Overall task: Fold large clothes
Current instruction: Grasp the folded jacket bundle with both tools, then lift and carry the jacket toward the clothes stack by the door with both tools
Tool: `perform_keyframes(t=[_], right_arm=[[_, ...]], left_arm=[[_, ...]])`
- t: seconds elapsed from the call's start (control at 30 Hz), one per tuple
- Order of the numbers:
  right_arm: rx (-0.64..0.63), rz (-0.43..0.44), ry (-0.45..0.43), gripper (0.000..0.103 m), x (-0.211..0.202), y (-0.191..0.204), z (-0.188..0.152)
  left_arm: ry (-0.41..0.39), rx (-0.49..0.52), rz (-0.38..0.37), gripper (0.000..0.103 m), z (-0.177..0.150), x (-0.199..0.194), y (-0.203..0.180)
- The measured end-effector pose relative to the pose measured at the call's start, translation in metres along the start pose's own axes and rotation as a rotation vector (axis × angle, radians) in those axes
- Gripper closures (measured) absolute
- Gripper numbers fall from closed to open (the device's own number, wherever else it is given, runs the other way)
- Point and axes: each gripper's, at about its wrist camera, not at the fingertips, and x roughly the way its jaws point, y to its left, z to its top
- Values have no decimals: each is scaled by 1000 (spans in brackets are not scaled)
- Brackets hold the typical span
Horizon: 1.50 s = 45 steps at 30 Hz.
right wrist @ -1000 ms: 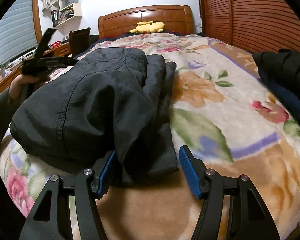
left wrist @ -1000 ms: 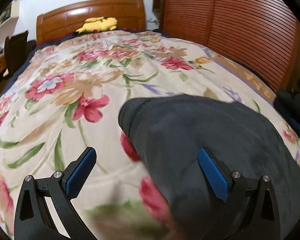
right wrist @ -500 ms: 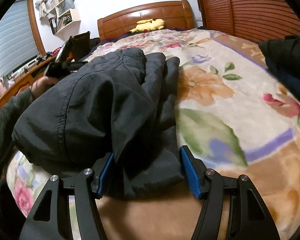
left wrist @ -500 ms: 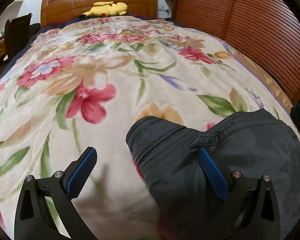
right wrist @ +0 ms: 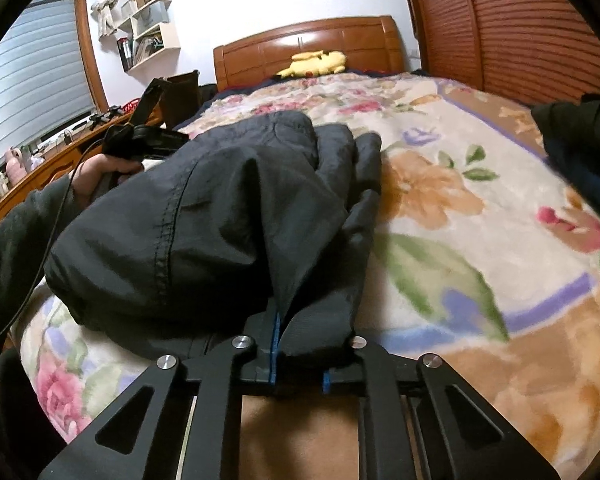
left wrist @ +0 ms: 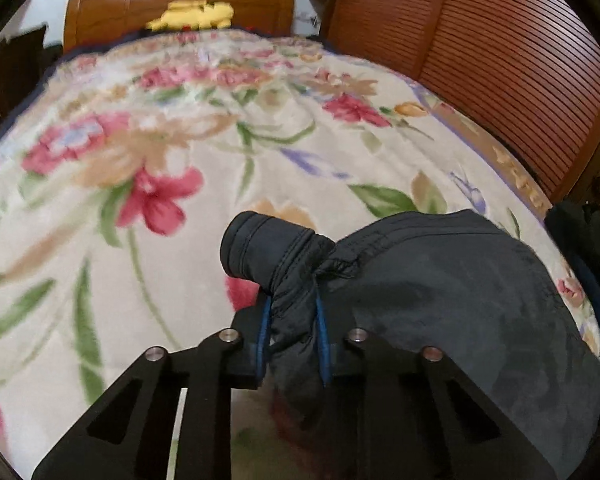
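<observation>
A dark padded jacket (right wrist: 220, 216) lies bunched on the flowered bedspread (right wrist: 460, 208). My right gripper (right wrist: 298, 356) is shut on a fold at its near edge. In the left wrist view my left gripper (left wrist: 292, 336) is shut on the jacket (left wrist: 440, 300) just behind a rolled cuff (left wrist: 256, 248), which sticks out past the blue pads. The left gripper also shows in the right wrist view (right wrist: 148, 136), held by a hand at the jacket's far left side.
A second dark garment (right wrist: 580, 136) lies at the bed's right edge, also seen in the left wrist view (left wrist: 588, 248). A yellow plush toy (right wrist: 316, 62) sits by the wooden headboard (right wrist: 308, 44). A slatted wooden wardrobe (left wrist: 480, 40) stands along the right. A desk (right wrist: 40, 168) stands left.
Both grippers were open around the jacket's edges and have closed on the fabric. The cuff has bunched up between the left pads.
</observation>
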Motion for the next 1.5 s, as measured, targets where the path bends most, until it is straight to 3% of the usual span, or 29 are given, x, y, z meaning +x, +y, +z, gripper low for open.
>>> perform_keyframes(t=[0.33,0.67,0.87,1.13,1.3,1.5], right_arm=[[-91,-6,-70,92,-18,-2,29],[-134,-125,-119,93,-38,-33,50],[-153,-192,-158,93,-58,-47,62],[-169,-352,-241,94,-133,-91,98],[-135,-503,-269,94,-183,-139,116],[-46,-627,-286,94,-236,-199,110]], left_arm=[[-145,105,70,87,11,-78,-59],[-198,126,52,87,18,-101,-110],[-245,186,57,87,36,-111,-164],[-360,232,-51,88,92,-136,-268],[-385,249,-156,87,119,-122,-347],[-397,313,-264,87,120,-100,-420]])
